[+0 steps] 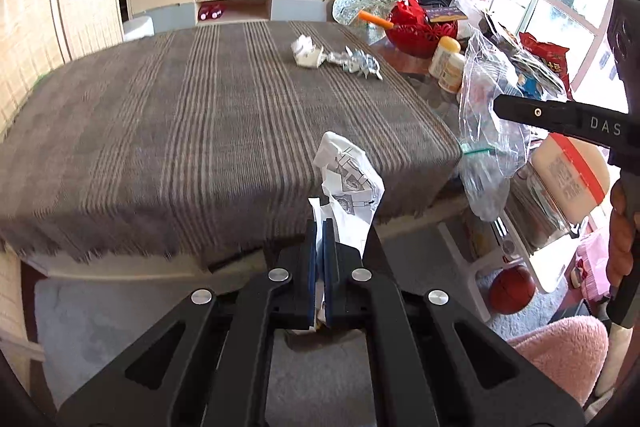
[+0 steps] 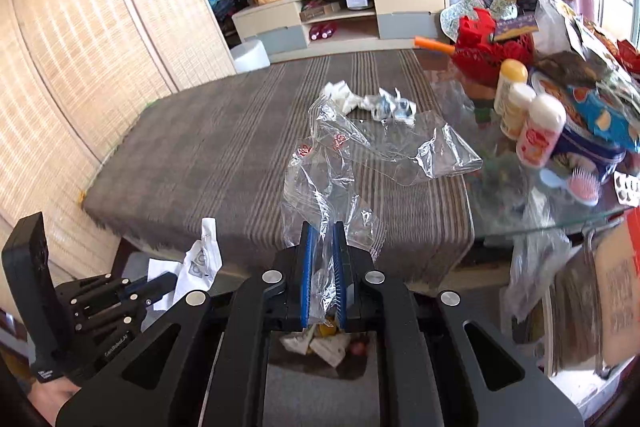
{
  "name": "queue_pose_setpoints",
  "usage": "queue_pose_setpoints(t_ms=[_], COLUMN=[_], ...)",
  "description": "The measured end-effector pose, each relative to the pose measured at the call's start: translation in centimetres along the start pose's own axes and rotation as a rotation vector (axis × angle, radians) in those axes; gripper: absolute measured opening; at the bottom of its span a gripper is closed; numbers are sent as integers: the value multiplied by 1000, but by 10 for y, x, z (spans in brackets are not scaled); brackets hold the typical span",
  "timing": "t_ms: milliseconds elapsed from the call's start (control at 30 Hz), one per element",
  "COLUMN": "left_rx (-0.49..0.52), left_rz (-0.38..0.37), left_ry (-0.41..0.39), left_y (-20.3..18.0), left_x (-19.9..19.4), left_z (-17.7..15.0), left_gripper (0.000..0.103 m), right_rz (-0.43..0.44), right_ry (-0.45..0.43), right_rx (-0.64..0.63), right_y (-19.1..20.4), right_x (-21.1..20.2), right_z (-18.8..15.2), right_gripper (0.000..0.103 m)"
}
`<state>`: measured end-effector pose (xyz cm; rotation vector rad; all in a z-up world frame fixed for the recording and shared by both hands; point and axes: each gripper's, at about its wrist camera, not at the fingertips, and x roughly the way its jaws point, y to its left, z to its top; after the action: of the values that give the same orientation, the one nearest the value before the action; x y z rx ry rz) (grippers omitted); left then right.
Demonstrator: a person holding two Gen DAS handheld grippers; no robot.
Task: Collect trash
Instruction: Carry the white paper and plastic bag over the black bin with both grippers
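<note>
My left gripper (image 1: 322, 227) is shut on a crumpled white printed paper (image 1: 346, 187), held just off the near edge of the striped tablecloth (image 1: 180, 115). In the right wrist view the same gripper (image 2: 168, 281) and paper (image 2: 202, 259) show at lower left. My right gripper (image 2: 323, 227) is shut on a clear plastic bag (image 2: 332, 163) that billows out over the cloth; scraps (image 2: 324, 341) lie in its bottom below the jaws. From the left wrist view that gripper (image 1: 496, 107) and bag (image 1: 488, 131) hang at the right. A crumpled tissue (image 1: 306, 53) and a crushed foil wrapper (image 1: 358, 63) lie far on the cloth.
Right of the cloth, the glass tabletop (image 2: 540, 211) holds a red basket (image 2: 492, 47), white bottles (image 2: 536, 131), snack bags and a pink brush (image 2: 584, 189). A woven folding screen (image 2: 80, 67) stands left, a TV stand (image 2: 340, 15) behind. A basketball (image 1: 512, 289) lies on the floor.
</note>
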<state>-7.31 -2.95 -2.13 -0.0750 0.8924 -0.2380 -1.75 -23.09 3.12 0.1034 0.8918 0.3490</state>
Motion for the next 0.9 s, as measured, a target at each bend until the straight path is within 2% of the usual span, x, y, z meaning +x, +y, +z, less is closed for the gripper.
queue_pose_setpoints(t_ms=[333,667,900], left_rx=[8,-11,-36], left_rz=[-3,-29,-57], left_ry=[88,203,271], left_y=[-14,-2,-1], left_x=[33,90,131], left_z=[-70,-108,-122], left_gripper=[2,2,2], right_rz=[-26,-21,-5], right_ry=[95,198,275], right_rx=[25,91,109], right_y=[-19,-38,-39], right_x=[22,69,115], right_z=[-66,-118,-136], right_gripper=[11,11,11])
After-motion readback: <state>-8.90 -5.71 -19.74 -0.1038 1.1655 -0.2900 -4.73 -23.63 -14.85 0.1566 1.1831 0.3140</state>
